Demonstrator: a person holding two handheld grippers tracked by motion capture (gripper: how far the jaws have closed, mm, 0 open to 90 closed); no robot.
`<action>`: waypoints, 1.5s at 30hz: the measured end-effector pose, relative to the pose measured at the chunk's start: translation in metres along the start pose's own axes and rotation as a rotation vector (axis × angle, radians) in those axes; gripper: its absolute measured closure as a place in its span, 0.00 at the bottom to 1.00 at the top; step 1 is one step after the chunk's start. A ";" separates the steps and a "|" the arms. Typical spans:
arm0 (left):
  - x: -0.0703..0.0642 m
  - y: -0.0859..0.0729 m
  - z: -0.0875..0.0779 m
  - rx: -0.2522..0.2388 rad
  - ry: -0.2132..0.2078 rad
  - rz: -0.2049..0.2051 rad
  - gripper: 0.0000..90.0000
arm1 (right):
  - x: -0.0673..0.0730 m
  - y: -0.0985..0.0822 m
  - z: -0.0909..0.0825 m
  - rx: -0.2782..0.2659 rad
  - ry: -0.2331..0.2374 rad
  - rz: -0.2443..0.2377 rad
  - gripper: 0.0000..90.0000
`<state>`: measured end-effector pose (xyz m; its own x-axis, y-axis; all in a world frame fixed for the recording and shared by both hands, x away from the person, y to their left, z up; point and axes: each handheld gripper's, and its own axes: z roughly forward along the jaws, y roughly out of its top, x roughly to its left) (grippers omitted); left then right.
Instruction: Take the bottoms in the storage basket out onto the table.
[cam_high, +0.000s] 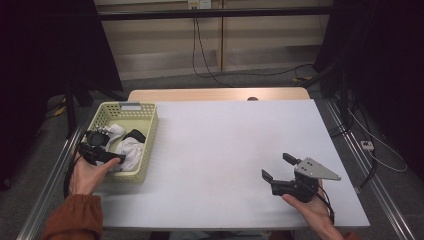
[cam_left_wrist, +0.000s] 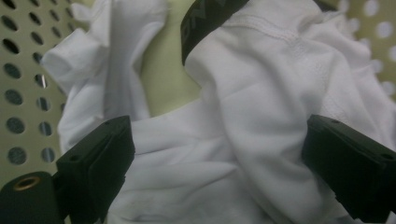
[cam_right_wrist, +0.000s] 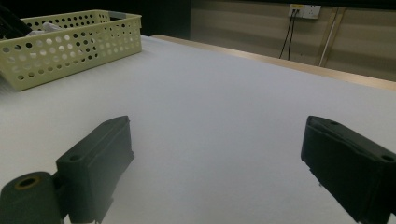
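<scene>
Left gripper is lowered into the yellow basket at bench left, fingers spread around the white cloth, apparently for a grab. Right gripper is parked near right, fingers spread, empty.

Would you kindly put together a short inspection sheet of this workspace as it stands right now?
Surface: white table top, bare in the middle, wooden edge at the far side.
Job's things: pale yellow perforated plastic basket at the table's left edge, holding crumpled white garments, one with a black band.
Clutter: nothing seen.
Grippers: left tool open, in the basket, jaws either side of a white fold, not pressing. Right tool open, above bare table.
Cables: black cables on the floor behind the table; white lead at the right.
Surroundings: dark curtains both sides, panelled wall with a socket.
</scene>
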<state>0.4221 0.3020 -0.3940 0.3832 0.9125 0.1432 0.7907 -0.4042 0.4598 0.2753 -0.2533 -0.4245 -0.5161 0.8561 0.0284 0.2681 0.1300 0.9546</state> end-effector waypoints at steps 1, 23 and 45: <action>0.002 -0.002 0.002 0.001 0.008 -0.014 0.09 | 0.000 0.000 0.000 0.001 0.000 0.001 0.10; 0.019 0.007 0.029 0.271 -0.133 -0.117 0.20 | 0.000 0.000 0.000 0.003 -0.003 -0.001 0.11; 0.010 0.009 0.024 0.256 -0.202 -0.109 0.80 | -0.003 0.000 -0.003 -0.003 -0.015 0.000 0.12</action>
<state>0.4452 0.3061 -0.4095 0.3563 0.9307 -0.0831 0.9167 -0.3310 0.2240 0.2746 -0.2569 -0.4234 -0.5040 0.8633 0.0245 0.2657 0.1280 0.9555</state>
